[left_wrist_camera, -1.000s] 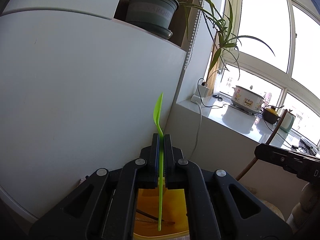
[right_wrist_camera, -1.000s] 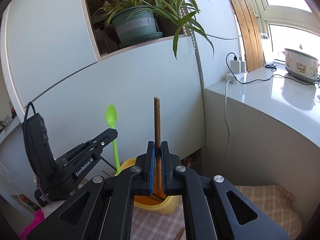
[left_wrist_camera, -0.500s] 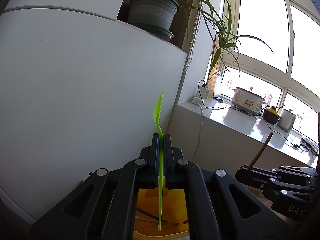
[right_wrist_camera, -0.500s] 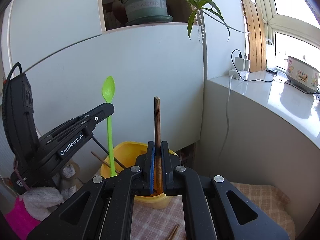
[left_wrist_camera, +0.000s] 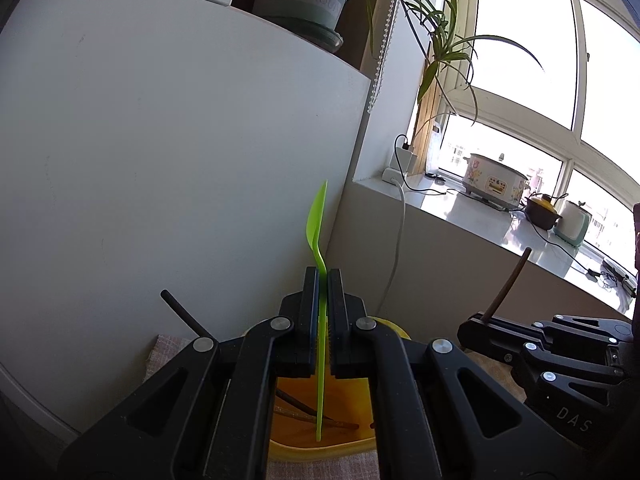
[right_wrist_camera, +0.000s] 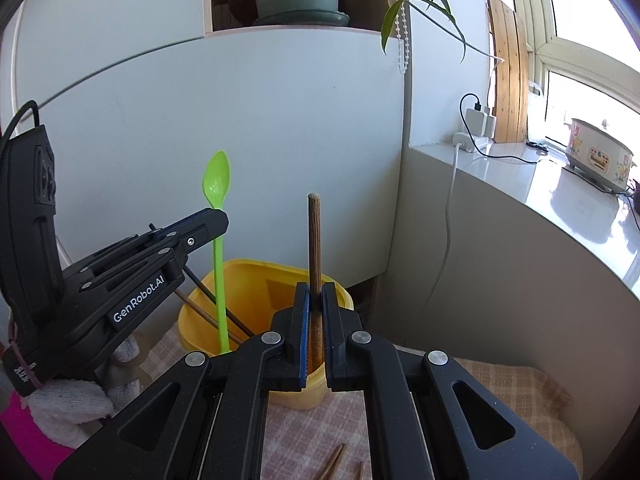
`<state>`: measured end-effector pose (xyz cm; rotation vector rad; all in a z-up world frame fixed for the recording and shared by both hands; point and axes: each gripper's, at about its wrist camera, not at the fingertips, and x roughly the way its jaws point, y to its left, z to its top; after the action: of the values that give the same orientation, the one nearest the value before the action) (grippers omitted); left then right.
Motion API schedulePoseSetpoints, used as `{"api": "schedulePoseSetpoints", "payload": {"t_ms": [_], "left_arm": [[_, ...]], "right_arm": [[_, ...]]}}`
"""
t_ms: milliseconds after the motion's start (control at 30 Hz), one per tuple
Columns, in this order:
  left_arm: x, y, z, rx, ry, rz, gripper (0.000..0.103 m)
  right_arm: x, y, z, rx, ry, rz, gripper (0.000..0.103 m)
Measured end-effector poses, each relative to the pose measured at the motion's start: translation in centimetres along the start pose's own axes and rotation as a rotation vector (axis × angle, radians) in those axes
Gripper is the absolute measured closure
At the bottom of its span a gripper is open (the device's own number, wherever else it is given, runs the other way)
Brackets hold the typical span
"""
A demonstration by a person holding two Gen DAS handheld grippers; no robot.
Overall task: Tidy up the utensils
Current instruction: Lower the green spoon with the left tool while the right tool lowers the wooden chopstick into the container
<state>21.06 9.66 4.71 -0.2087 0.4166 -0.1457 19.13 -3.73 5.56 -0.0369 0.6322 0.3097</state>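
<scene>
The left tongs clench a slim lime-green plastic spoon upright, bowl up, its handle tip already inside the round yellow plastic tub directly below. The right tongs grip a brown wooden chopstick vertically, just over the tub's near rim. Dark chopsticks already lean inside, left of the spoon. To finish cleanly, each utensil should probably go straight down until it touches bottom before release, with the two tongs kept apart so they do not knock.
</scene>
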Motion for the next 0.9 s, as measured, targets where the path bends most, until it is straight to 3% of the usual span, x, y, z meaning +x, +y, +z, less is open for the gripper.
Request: {"api": "schedulePoseSetpoints", "payload": {"t_ms": [333,400,433,467,533,900], "left_arm": [[-0.1,-0.1,-0.9,0.002,0.052,0.001,0.101],[-0.2,-0.2,-1.0,-0.002,0.060,-0.001,0.088],[-0.4,-0.2,-1.0,-0.003,0.058,0.000,0.079],[-0.5,-0.3,-1.0,-0.003,0.056,0.004,0.078],[-0.8,-0.3,-1.0,-0.005,0.052,0.004,0.078],[-4.5,-0.4,-1.4,-0.008,0.032,-0.011,0.078]], "right_arm": [[0.1,-0.3,-1.0,0.001,0.014,-0.005,0.099],[0.0,-0.4,-1.0,0.000,0.015,-0.010,0.094],[-0.1,-0.4,-1.0,0.004,0.011,-0.011,0.083],[-0.3,-0.5,-1.1,0.007,0.005,-0.009,0.065],[-0.8,-0.6,-1.1,0.013,-0.015,-0.017,0.053],[-3.0,-0.8,-2.1,0.018,-0.031,-0.043,0.053]]}}
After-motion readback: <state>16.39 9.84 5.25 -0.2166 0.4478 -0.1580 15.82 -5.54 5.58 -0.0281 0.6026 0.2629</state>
